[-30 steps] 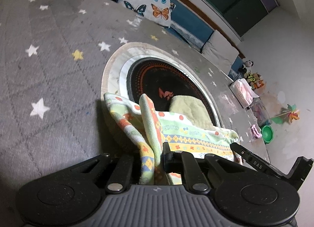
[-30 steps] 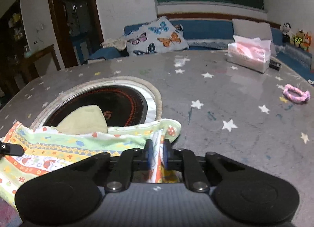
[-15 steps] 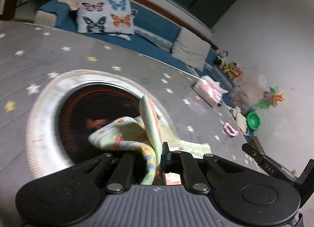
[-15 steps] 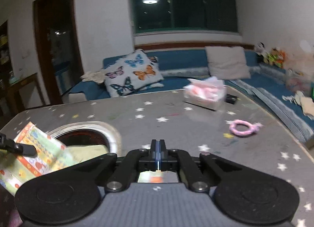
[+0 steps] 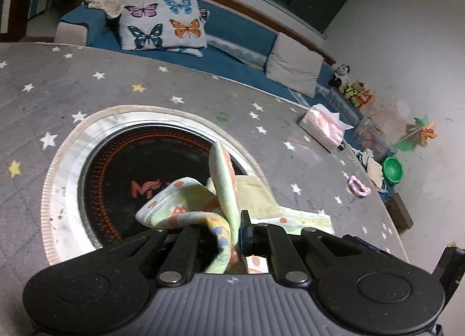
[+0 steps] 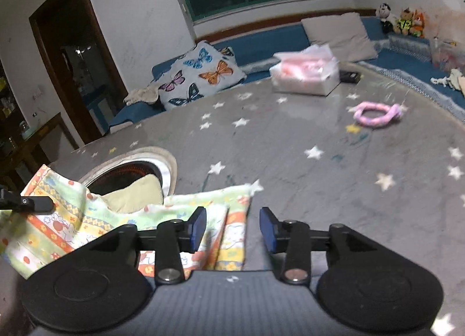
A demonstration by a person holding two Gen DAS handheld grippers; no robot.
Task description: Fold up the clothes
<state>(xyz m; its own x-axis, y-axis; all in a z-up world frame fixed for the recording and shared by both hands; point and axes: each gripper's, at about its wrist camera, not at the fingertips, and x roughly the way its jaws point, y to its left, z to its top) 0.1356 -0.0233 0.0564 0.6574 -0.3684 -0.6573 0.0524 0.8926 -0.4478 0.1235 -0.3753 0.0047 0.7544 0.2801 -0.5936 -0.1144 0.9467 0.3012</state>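
A small patterned garment [image 5: 189, 199] in pale green, yellow and orange lies on the grey star-patterned tabletop [image 5: 87, 80], partly over a round black cooktop [image 5: 139, 167]. My left gripper [image 5: 232, 234] is shut on a bunched edge of the garment and holds it up. In the right wrist view the garment [image 6: 66, 219] lies spread at lower left, with a folded corner [image 6: 229, 219] below my right gripper [image 6: 232, 228]. The right gripper is open and holds nothing. The left gripper's finger [image 6: 29, 203] shows at the left edge.
A pink tissue box [image 6: 305, 74] stands at the far side of the table. A pink ring toy [image 6: 377, 112] lies to the right. A blue sofa with a butterfly cushion [image 5: 162, 23] runs behind the table. Toys and a green bowl [image 5: 392, 169] sit on the floor.
My right gripper has opened and let go of the garment corner, which now lies on the table. My left gripper still grips its edge, and its view has swung toward the sofa.
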